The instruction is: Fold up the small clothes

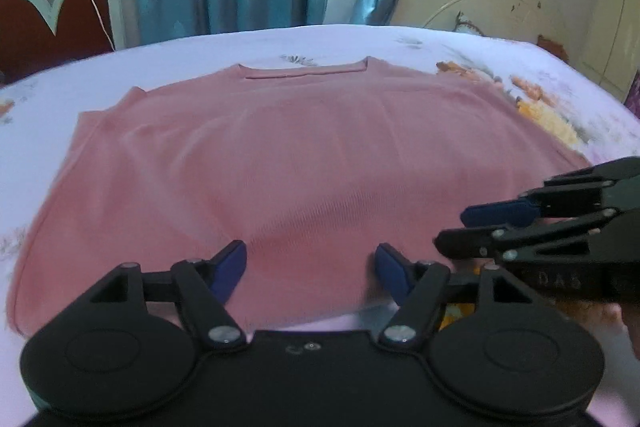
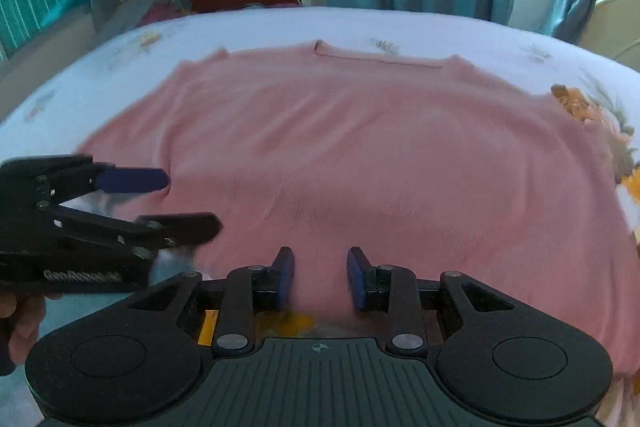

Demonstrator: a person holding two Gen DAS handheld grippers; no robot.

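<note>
**Mia:** The pink shirt lies flat on the bed, neck far away. Both grippers wait at its near edge.

**Ben:** The left gripper is spread wide. The right gripper has a gap too. Neither pinches anything.

**Mia:** What could go wrong?

**Ben:** They might grab only the top layer. Then the shirt bunches up. Or they pinch the bed sheet too and drag it along.
</note>
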